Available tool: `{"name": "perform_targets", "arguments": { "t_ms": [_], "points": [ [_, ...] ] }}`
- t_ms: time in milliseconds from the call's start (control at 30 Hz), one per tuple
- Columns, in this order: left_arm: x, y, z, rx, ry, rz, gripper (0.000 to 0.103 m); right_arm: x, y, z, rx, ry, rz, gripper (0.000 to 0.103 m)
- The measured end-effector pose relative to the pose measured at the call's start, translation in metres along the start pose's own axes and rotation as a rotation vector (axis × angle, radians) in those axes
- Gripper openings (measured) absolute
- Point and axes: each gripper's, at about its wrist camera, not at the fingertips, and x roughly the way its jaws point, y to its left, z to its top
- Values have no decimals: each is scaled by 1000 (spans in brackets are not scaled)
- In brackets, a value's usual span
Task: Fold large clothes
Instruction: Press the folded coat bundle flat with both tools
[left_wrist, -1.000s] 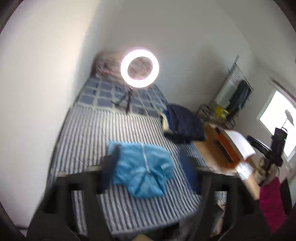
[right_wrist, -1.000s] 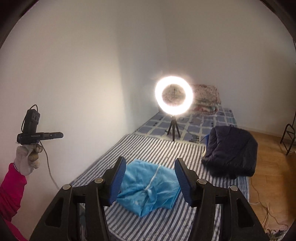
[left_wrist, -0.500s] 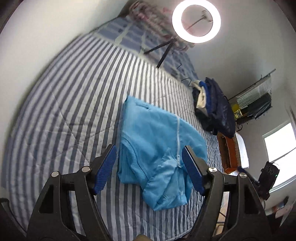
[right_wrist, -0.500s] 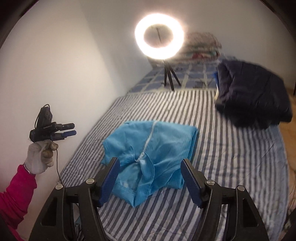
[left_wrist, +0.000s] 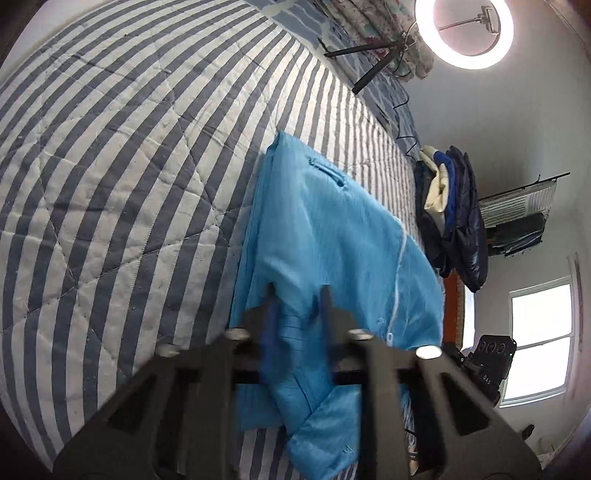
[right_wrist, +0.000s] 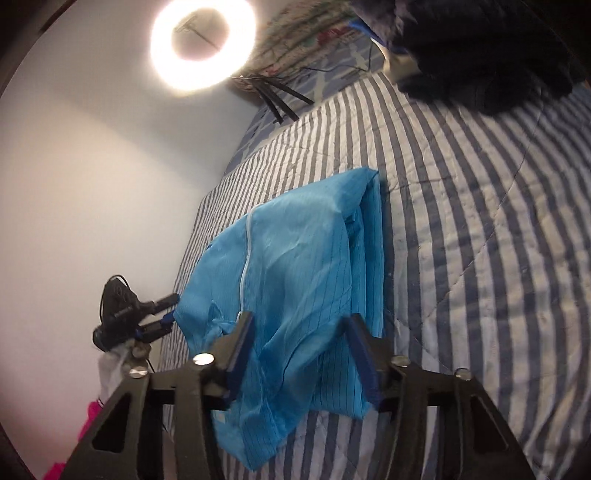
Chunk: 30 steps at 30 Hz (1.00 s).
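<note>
A bright blue zip-front garment (left_wrist: 332, 240) (right_wrist: 295, 258) lies loosely folded on the striped quilt (left_wrist: 110, 147) (right_wrist: 480, 221). My left gripper (left_wrist: 297, 295) sits low over the garment's near part. Its blurred jaws are closing, with a ridge of blue fabric in the narrow gap still between them. In the right wrist view the left gripper (right_wrist: 171, 314) meets the garment's left corner, held by a gloved hand (right_wrist: 110, 365). My right gripper (right_wrist: 299, 319) hovers over the garment's near edge. Its jaws are closing, still well apart, with cloth lying between and under them.
A lit ring light (left_wrist: 465, 62) (right_wrist: 203, 83) on a tripod stands at the bed's far end. A pile of dark clothes (left_wrist: 461, 229) (right_wrist: 480, 48) lies on the bed's right side. A white wall runs along the left. A window (left_wrist: 539, 339) is at the right.
Both grippers have dropped from high above the bed to the blue garment and rolled. Both pairs of jaws have narrowed, the left far more, with fabric now between them.
</note>
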Motion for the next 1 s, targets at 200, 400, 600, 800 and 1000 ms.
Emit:
{"name": "perform_targets", "arguments": {
  "t_ms": [200,400,600,800,1000],
  "points": [
    [-8,-20,-10,103,-63,41,3,4,10,-2,-20,11,-2,3],
    [14,-5,-30,135,-8,119,3,20,-14,-23,-21,77,-93,2],
    [-3,-10,-28,165,-12,127,5,1,1,-21,-94,75,-160,28],
    [-50,-44,-22,274,-176,171,7,-46,59,1,-322,-73,-221,28],
    [-4,-104,8,397,-174,176,7,19,97,47,-449,-69,-246,28]
  ]
}}
